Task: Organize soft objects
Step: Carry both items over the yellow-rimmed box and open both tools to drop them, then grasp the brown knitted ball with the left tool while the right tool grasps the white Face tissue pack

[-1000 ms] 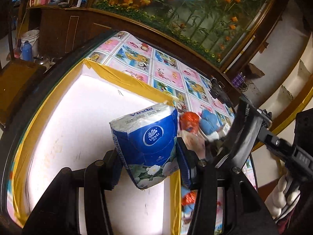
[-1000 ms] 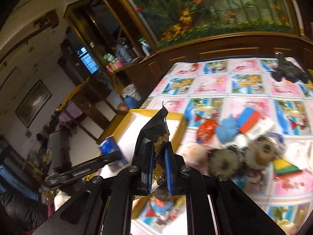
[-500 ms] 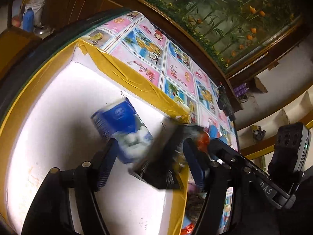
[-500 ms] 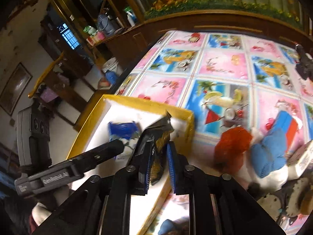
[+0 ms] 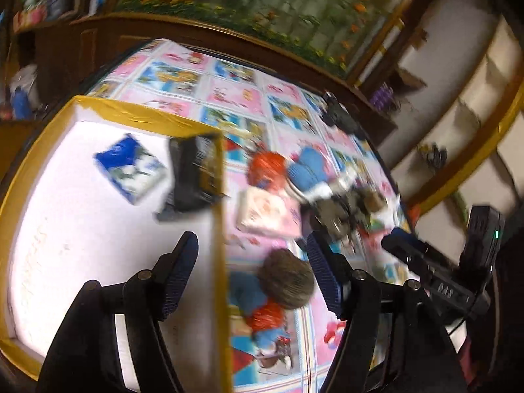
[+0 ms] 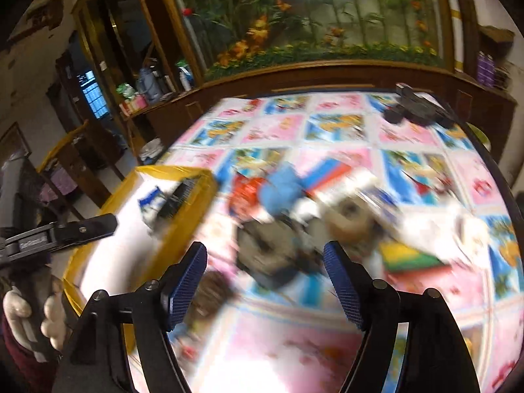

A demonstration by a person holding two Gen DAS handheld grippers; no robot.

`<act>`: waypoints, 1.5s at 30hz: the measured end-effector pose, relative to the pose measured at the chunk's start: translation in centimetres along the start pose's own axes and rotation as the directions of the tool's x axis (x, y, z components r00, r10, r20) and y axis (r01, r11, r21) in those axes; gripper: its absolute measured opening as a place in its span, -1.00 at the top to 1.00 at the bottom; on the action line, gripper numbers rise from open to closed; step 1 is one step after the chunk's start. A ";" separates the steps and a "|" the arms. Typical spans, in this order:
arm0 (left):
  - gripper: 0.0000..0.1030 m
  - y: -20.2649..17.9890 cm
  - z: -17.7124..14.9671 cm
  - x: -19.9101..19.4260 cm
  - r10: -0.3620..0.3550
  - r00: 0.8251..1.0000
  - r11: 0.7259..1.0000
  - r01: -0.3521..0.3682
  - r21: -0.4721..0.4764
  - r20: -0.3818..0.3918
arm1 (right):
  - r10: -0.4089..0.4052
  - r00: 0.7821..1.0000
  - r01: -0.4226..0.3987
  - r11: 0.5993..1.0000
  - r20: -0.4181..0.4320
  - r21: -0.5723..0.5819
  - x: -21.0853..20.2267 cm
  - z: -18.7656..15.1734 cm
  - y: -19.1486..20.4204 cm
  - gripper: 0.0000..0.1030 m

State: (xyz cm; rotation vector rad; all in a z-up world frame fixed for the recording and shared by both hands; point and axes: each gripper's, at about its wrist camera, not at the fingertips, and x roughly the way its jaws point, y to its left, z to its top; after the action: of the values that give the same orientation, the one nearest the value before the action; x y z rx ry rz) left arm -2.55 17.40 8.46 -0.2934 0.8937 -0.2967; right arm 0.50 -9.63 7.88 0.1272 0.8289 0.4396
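Note:
A white box with a yellow taped rim point(image 5: 144, 115) point(image 6: 173, 173) sits on the left of the table. In it lie a blue tissue pack point(image 5: 131, 168) point(image 6: 150, 200) and a black snack bag point(image 5: 195, 172) point(image 6: 179, 196), the bag against the box's right wall. My left gripper point(image 5: 250, 255) hangs open and empty over that wall. My right gripper point(image 6: 265, 255) holds nothing, and its jaws are opening above a blurred pile of soft things. The pile holds a red bundle point(image 5: 265, 170), a blue plush point(image 5: 308, 172), a pink pack point(image 5: 262, 213) and a brown ball point(image 5: 286, 281).
A patterned pink and blue cloth point(image 6: 330, 124) covers the table. A black device point(image 5: 339, 116) point(image 6: 416, 104) lies at its far right corner. Dark wooden cabinets and a flower mural stand behind. A gloved hand point(image 6: 18, 309) shows at the lower left of the right wrist view.
The tissue pack left my left gripper and now lies in the box. My right gripper let go of the black bag into the box, then swung right over the pile.

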 end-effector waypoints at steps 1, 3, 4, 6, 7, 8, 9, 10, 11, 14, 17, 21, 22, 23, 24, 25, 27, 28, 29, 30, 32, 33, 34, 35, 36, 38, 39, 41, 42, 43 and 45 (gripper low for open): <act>-0.32 -1.4 -0.5 0.7 0.007 1.000 0.999 -0.007 0.041 -0.013 | -0.016 1.000 0.016 0.999 -0.002 0.029 -0.2 -0.6 -1.4 -0.44; -0.32 -3.5 -1.4 2.1 0.040 0.998 0.994 -0.036 0.107 -0.037 | -0.045 0.999 0.045 0.995 -0.005 0.089 -1.4 -1.2 -3.9 -0.44; -0.32 -4.3 -1.8 2.9 0.070 0.997 0.988 -0.063 0.141 -0.044 | -0.058 0.998 0.058 0.990 -0.004 0.128 -2.3 -1.8 -5.3 -0.44; -0.32 -5.6 -2.4 4.3 0.167 0.985 0.965 -0.158 0.207 -0.030 | -0.070 0.998 0.068 0.977 0.006 0.203 -4.6 -2.6 -7.4 -0.44; -0.32 -5.9 -2.7 4.9 0.203 0.979 0.954 -0.193 0.231 -0.021 | -0.076 0.997 0.070 0.968 0.014 0.240 -5.3 -2.8 -8.6 -0.44; -0.32 -6.2 -2.9 5.4 0.232 0.973 0.943 -0.221 0.249 -0.017 | -0.081 0.997 0.073 0.964 0.021 0.256 -6.4 -3.2 -9.5 -0.44; -0.32 -6.4 -3.0 6.0 0.257 0.966 0.934 -0.243 0.262 -0.021 | -0.096 0.995 0.084 0.958 0.030 0.276 -6.9 -3.4 -10.3 -0.44; -0.32 -6.4 -3.1 6.4 0.261 0.965 0.933 -0.244 0.264 -0.030 | -0.109 0.993 0.094 0.953 0.036 0.286 -7.3 -3.5 -10.9 -0.45; -0.32 -6.5 -3.2 6.7 0.250 0.967 0.937 -0.230 0.264 -0.044 | -0.121 0.992 0.104 0.950 0.040 0.296 -7.9 -3.8 -11.5 -0.47; -0.27 -7.1 -3.8 7.4 0.229 0.971 0.940 -0.202 0.274 -0.069 | -0.140 0.990 0.120 0.937 0.037 0.328 -9.0 -4.5 -13.4 -0.50; 0.03 -7.2 -4.2 7.4 0.183 0.978 0.957 -0.155 0.247 -0.096 | -0.135 0.991 0.118 0.925 0.023 0.360 -9.3 -4.3 -14.6 -0.50; 0.03 -7.0 -4.5 6.7 0.132 0.986 0.974 -0.110 0.199 -0.102 | -0.113 0.994 0.104 0.914 0.000 0.392 -8.3 -3.5 -16.2 -0.50; 0.03 -6.9 -4.5 6.5 0.115 0.988 0.979 -0.094 0.183 -0.106 | -0.123 0.992 0.115 0.909 -0.007 0.400 -7.9 -3.2 -16.7 -0.50; 0.03 -6.8 -4.6 6.3 0.098 0.989 0.982 -0.078 0.171 -0.111 | -0.138 0.990 0.131 0.903 -0.013 0.410 -7.6 -3.0 -17.4 -0.50; 0.03 -6.8 -4.7 6.1 0.081 0.990 0.985 -0.062 0.164 -0.114 | -0.153 0.988 0.148 0.896 -0.022 0.419 -7.0 -2.5 -17.9 -0.50; 0.03 -6.9 -4.8 5.9 0.067 0.991 0.986 -0.048 0.160 -0.116 | -0.166 0.986 0.164 0.889 -0.032 0.427 -6.4 -2.0 -18.3 -0.50; 0.03 -7.2 -5.0 5.7 0.046 0.992 0.987 -0.027 0.160 -0.116 | -0.187 0.981 0.192 0.880 -0.053 0.435 -5.4 -0.9 -18.9 -0.48; 0.03 -7.4 -5.0 5.5 0.040 0.992 0.987 -0.020 0.162 -0.116 | -0.195 0.979 0.203 0.877 -0.064 0.435 -4.7 -0.3 -19.0 -0.48; 0.03 -7.5 -5.0 5.4 0.032 0.993 0.986 -0.013 0.164 -0.116 | -0.199 0.977 0.212 0.877 -0.076 0.431 -4.0 0.2 -19.1 -0.48; 0.03 -7.7 -5.1 5.3 0.024 0.993 0.986 -0.005 0.164 -0.116 | -0.203 0.975 0.221 0.879 -0.090 0.423 -3.3 0.6 -19.1 -0.48; 0.03 -8.1 -5.2 5.0 0.008 0.993 0.986 0.011 0.165 -0.116 | -0.211 0.971 0.239 0.881 -0.114 0.408 -2.1 1.2 -18.9 -0.48; 0.03 -8.3 -5.3 4.8 0.002 0.993 0.986 0.017 0.165 -0.114 | -0.224 0.967 0.254 0.883 -0.121 0.394 -1.6 1.5 -18.7 -0.44; 0.03 -8.5 -5.3 4.5 -0.003 0.994 0.986 0.022 0.166 -0.113 | -0.238 0.963 0.269 0.889 -0.129 0.371 -1.2 1.7 -18.5 -0.24; 0.03 -8.5 -5.3 4.3 -0.011 0.994 0.986 0.029 0.164 -0.112 | -0.238 0.961 0.272 0.898 -0.137 0.347 -0.9 1.9 -18.4 0.23; 0.03 -8.5 -5.3 4.0 -0.018 0.994 0.986 0.036 0.161 -0.109 | -0.231 0.961 0.269 0.904 -0.148 0.333 -0.6 1.9 -18.3 0.23; 0.03 -8.3 -5.4 3.3 -0.033 0.994 0.987 0.048 0.152 -0.101 | -0.219 0.968 0.250 0.904 -0.127 0.346 -1.3 1.5 -18.4 0.25; 0.03 -8.1 -5.5 2.9 -0.039 0.995 0.988 0.053 0.146 -0.096 | -0.219 0.968 0.247 0.903 -0.118 0.351 -1.6 1.2 -18.6 0.25; 0.03 -7.4 -5.5 1.8 -0.046 0.996 0.989 0.057 0.136 -0.082 | -0.239 0.968 0.252 0.894 -0.082 0.370 -3.5 0.7 -18.9 0.25; 0.03 -6.9 -5.5 1.0 -0.044 0.997 0.990 0.053 0.130 -0.070 | -0.246 0.967 0.252 0.891 -0.064 0.377 -4.5 0.4 -18.9 0.25; 0.03 -6.3 -5.4 0.3 -0.038 0.998 0.991 0.045 0.125 -0.059 | -0.253 0.967 0.247 0.887 -0.036 0.390 -6.0 0.2 -19.1 0.25; 0.03 -4.8 -5.2 -1.2 -0.017 0.999 0.994 0.020 0.107 -0.033 | -0.259 0.966 0.236 0.885 0.004 0.401 -8.2 -0.2 -19.0 0.25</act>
State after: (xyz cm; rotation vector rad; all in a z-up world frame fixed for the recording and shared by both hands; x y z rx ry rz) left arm -8.02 12.78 7.96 -0.1980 0.9038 -0.3663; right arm 1.77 -30.30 8.09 0.4049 0.8566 0.0192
